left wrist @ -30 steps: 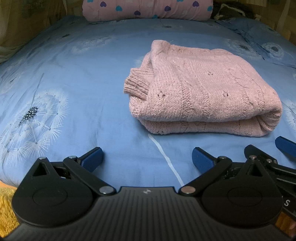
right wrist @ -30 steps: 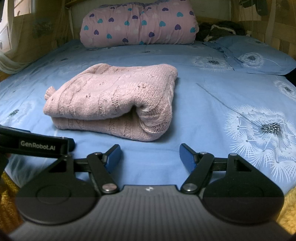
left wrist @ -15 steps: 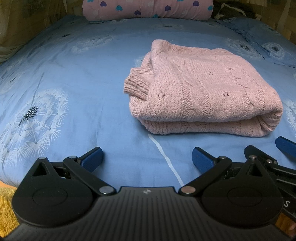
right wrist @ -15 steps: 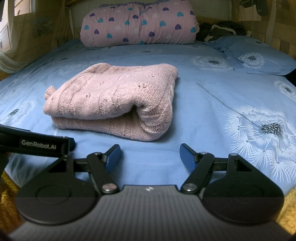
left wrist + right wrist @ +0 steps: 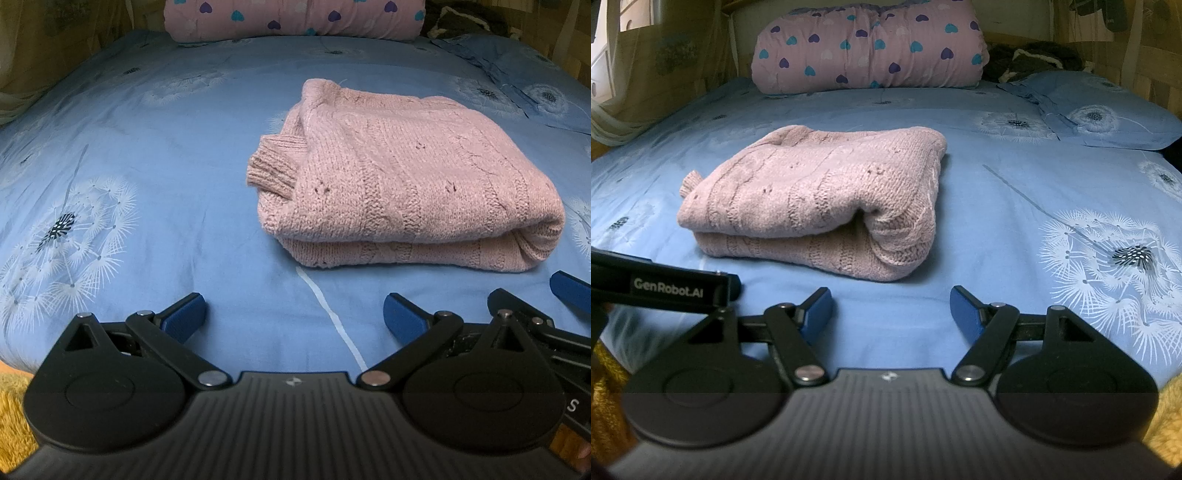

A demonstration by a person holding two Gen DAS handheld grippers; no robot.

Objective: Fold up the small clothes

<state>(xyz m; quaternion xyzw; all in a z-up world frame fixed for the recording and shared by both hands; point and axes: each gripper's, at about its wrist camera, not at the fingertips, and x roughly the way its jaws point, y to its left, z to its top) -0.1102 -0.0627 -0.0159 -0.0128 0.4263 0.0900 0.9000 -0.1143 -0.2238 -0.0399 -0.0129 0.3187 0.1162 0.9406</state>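
A pink knitted sweater (image 5: 402, 184) lies folded in a thick bundle on the blue bed sheet (image 5: 166, 155); it also shows in the right wrist view (image 5: 827, 199), with a ribbed cuff sticking out at its left end. My left gripper (image 5: 293, 317) is open and empty, held back from the sweater near the bed's front edge. My right gripper (image 5: 890, 314) is open and empty, also short of the sweater. The right gripper's blue fingertips (image 5: 569, 290) show at the right edge of the left wrist view.
A pink rolled quilt with hearts (image 5: 868, 48) lies at the head of the bed. A blue pillow (image 5: 1108, 110) lies at the back right. A yellow blanket (image 5: 14, 413) shows below the bed's front edge. Wooden walls surround the bed.
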